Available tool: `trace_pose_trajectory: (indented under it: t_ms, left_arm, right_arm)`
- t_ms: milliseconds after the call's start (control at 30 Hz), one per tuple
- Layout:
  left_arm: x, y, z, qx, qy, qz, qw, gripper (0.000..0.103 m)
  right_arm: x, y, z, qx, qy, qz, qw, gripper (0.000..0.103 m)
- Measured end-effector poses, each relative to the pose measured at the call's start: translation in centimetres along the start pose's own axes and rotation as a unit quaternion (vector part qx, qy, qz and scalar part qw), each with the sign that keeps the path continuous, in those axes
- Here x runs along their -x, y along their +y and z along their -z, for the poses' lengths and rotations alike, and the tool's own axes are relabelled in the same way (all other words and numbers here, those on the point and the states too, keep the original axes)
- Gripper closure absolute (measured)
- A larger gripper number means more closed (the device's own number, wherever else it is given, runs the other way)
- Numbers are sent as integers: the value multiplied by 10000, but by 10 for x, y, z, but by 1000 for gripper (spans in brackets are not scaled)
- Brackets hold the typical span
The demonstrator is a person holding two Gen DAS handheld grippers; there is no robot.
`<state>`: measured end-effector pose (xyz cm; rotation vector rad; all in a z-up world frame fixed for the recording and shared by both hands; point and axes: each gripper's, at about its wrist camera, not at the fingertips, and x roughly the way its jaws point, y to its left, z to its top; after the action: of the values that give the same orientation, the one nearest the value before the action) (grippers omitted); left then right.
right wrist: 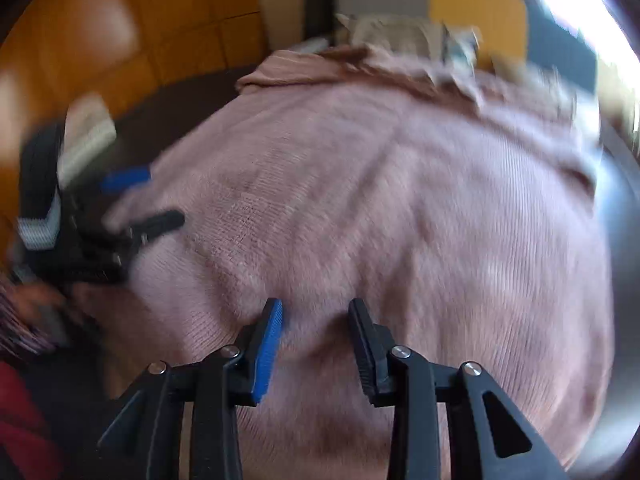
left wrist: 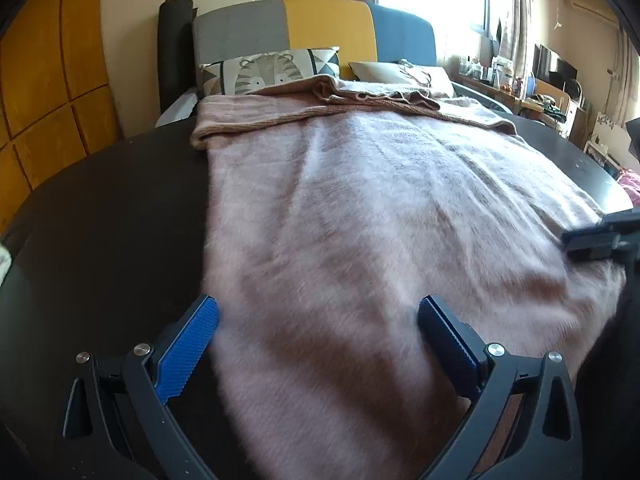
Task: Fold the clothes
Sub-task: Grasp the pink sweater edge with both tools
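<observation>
Both grippers spread & holding nothing, left gripper wide, right gripper narrower, over the pink fuzzy sweater w/ far end folded back; risk: pinching only top layer, fold drags crooked on the dark table.

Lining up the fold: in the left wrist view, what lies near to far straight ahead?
Left tool, open over the pink sweater → its folded far end → tiger-print pillow → grey, yellow and blue headboard.

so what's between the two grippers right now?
Only pink sweater, lying flat on the dark table. Left wrist view shows bare knit from the left gripper to the right gripper.
</observation>
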<state>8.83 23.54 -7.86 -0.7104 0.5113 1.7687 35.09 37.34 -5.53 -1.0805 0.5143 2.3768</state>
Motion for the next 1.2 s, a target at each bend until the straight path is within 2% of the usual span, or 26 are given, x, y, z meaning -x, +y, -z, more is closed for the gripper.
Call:
trace_pose_trajectory:
  t_ms: [67,167,333,400,533,600,667,700,767,833,933,1033,1133,1200]
  left_arm:
    - [12,17,7,272,-60,3,9996,1]
    - [24,50,14,959,-52,168,9952,1]
    - [26,78,21,1499,204,740,9857,1]
    - [26,79,21,1487,257,838,9850,1]
    - [23,68,20,1305,281,1175,9841,1]
    - [22,58,19,1170,290,1416,9826,1]
    - [19,46,18,928,308,1458,9845,1]
    - [17,40,18,802,318,1446,9857,1]
    - [15,35,18,682,315,1424,9870,1]
    - [15,38,18,795,301,1563,9840,1]
    - [14,45,18,996,305,1795,9782,2]
    - [14,53,19,1204,343,1966,9724,6]
    - [15,60,20,1393,421,2139,9660,12]
    - [14,67,22,1581,493,2343,9580,12]
  right_arm:
    - [16,-23,4,-522,-124,-253,9982,69]
    - [41,-57,14,-1255,-314,-525,9902,69]
    - [70,-108,48,-2096,-197,-131,9775,69]
    - [78,-128,65,-2480,-129,-15,9687,69]
    - [95,-165,99,-3484,-422,-362,9357,68]
    - [96,-175,108,-3812,-485,-517,9218,68]
    - [97,-185,115,-4103,-534,-684,9078,68]
    - [96,-186,115,-4103,-525,-747,9074,68]
    - [93,-182,112,-3930,-474,-805,9148,68]
    - [89,-180,109,-3822,-450,-959,9180,67]
    - [80,-177,107,-3810,-468,-1274,9146,67]
    - [66,-177,106,-3967,-569,-1704,9002,67]
    - [54,-178,112,-4255,-665,-2240,8743,67]
    - [51,-173,112,-4207,-662,-2415,8720,67]
